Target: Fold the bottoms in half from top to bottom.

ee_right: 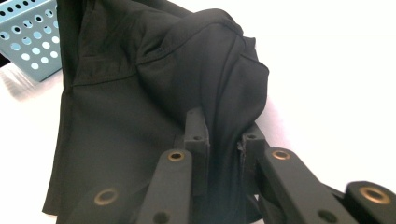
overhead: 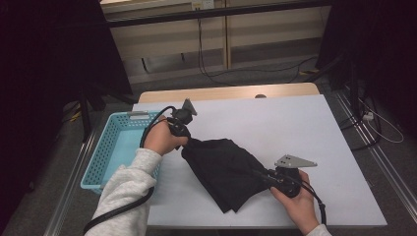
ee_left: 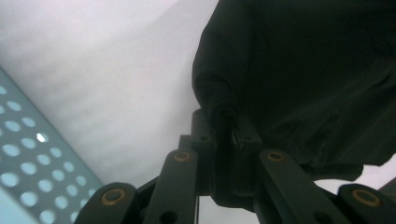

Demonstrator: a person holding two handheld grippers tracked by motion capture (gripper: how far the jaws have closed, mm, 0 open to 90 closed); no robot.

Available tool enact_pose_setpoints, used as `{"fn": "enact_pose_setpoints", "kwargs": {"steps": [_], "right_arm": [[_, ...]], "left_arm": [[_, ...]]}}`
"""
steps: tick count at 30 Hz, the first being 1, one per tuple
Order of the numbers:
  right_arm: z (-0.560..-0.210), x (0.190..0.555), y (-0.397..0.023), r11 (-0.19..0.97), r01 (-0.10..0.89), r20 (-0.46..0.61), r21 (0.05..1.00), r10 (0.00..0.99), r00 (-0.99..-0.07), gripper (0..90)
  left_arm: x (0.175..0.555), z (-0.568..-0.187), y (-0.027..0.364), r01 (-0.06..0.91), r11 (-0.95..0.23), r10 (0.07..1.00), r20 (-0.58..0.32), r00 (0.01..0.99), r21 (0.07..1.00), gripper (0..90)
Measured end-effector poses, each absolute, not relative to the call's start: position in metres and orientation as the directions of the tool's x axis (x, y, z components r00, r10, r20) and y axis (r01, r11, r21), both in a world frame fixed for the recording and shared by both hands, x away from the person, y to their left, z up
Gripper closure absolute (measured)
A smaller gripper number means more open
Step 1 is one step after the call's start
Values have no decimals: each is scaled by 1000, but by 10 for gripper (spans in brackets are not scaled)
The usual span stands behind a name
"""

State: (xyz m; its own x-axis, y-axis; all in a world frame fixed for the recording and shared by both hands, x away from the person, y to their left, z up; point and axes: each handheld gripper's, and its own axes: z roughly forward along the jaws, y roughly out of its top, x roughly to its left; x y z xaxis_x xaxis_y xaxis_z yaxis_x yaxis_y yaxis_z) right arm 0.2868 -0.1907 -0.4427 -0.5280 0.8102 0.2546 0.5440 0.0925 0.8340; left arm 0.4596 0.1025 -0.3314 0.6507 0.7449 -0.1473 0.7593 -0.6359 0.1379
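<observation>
Left claw (overhead: 189, 141), seen from the high view, is clamped on the upper left corner of a black, soft, folded fabric garment (overhead: 223, 169), while the right claw (overhead: 259, 175) is clamped on the garment's right edge near the front of the white worktop (overhead: 275, 123). Between them the cloth runs on a slant, its long axis going from the left claw down toward the front edge. The left hand (overhead: 162, 137) sits just beside a light blue perforated plastic basket (overhead: 110, 147), so that arm is the nearer one to it; the basket lies to the left of the garment, apart from it.

Along the left gripper view, both jaws stand close together with a bunched fold of the garment (ee_left: 303, 74) pinched between them, and the basket (ee_left: 28, 168) is at the lower left.

Along the right gripper view, both jaws pinch a ridge of the garment (ee_right: 154, 84), which spreads away toward the basket (ee_right: 30, 35) at the far corner.

Count: one garment, one basket, two claws.
</observation>
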Motion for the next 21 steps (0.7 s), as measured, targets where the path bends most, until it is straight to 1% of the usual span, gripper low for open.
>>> {"fn": "enact_pose_setpoints", "kwargs": {"steps": [6, 11, 16, 21], "right_arm": [[-440, 287, -184, 92, 526, 250, 845, 802, -542, 791], [-437, 284, -176, 115, 504, 220, 856, 801, -557, 791], [-434, 286, -171, 111, 481, 208, 870, 800, -562, 792], [-431, 287, -162, 116, 455, 194, 883, 793, -577, 792]], "left_arm": [[461, -320, 102, 745, -661, 739, -97, 667, 91, 825], [462, -311, 105, 746, -660, 740, -96, 666, 91, 825], [461, -297, 108, 740, -668, 737, -67, 672, 81, 825], [461, -282, 116, 747, -661, 744, -64, 665, 79, 825]]}}
